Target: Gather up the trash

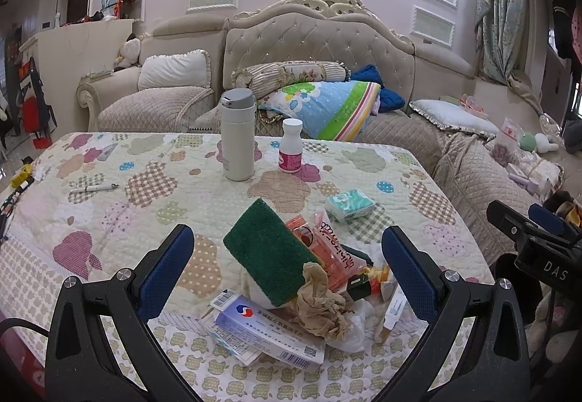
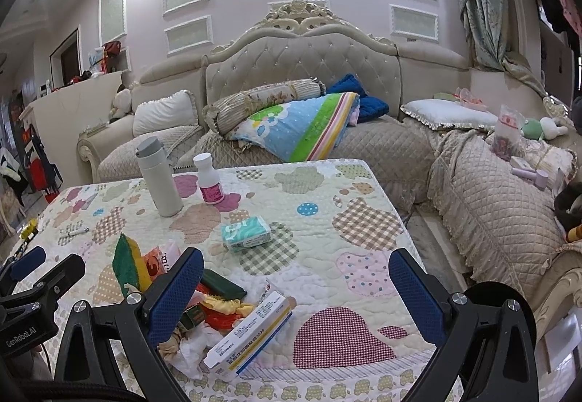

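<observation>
A heap of trash lies on the quilted table near its front edge: a green scouring sponge (image 1: 269, 249), an orange wrapper (image 1: 327, 253), a crumpled brown paper (image 1: 320, 303), white tissue (image 1: 354, 333) and a white-blue medicine box (image 1: 269, 333). My left gripper (image 1: 287, 267) is open, its jaws either side of the heap. My right gripper (image 2: 298, 289) is open, just right of the heap; the sponge (image 2: 125, 263) and medicine box (image 2: 251, 336) show by its left finger (image 2: 178, 293).
A white thermos (image 1: 237, 134), a white bottle with pink label (image 1: 291, 146), a teal tissue pack (image 1: 349, 205) and a pen (image 1: 94, 188) lie farther back on the table (image 1: 109, 220). A sofa (image 1: 320, 49) with pillows stands behind and to the right.
</observation>
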The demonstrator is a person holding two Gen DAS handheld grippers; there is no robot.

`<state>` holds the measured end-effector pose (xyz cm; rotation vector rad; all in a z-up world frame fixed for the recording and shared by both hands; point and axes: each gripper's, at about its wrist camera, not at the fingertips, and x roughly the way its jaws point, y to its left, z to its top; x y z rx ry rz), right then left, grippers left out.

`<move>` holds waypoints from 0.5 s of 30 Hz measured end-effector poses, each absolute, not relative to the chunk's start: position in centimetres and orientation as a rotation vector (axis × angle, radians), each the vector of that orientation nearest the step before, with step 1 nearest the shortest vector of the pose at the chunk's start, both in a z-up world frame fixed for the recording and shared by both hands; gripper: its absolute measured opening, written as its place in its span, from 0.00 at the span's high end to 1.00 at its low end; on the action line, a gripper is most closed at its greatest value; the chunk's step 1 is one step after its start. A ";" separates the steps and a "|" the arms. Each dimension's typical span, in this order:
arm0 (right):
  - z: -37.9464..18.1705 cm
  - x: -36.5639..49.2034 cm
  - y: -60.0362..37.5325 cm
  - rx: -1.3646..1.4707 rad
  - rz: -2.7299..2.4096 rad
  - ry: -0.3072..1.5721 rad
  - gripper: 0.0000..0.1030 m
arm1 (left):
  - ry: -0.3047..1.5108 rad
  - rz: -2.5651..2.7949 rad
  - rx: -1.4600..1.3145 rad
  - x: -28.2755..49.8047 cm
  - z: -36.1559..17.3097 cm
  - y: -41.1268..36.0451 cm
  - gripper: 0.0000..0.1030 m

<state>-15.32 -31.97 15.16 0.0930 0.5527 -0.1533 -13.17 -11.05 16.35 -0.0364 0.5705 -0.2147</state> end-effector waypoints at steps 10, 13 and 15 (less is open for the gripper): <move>15.0 -15.2 -32.3 0.104 -0.156 0.570 0.02 | 0.581 -0.213 -0.037 -12.9 15.8 -11.6 0.00; 15.0 -15.1 -32.3 0.101 -0.155 0.575 0.02 | 0.584 -0.214 -0.042 -12.9 15.8 -11.9 0.00; 15.0 -15.1 -32.3 0.103 -0.156 0.573 0.02 | 0.584 -0.214 -0.042 -12.9 15.8 -11.9 0.00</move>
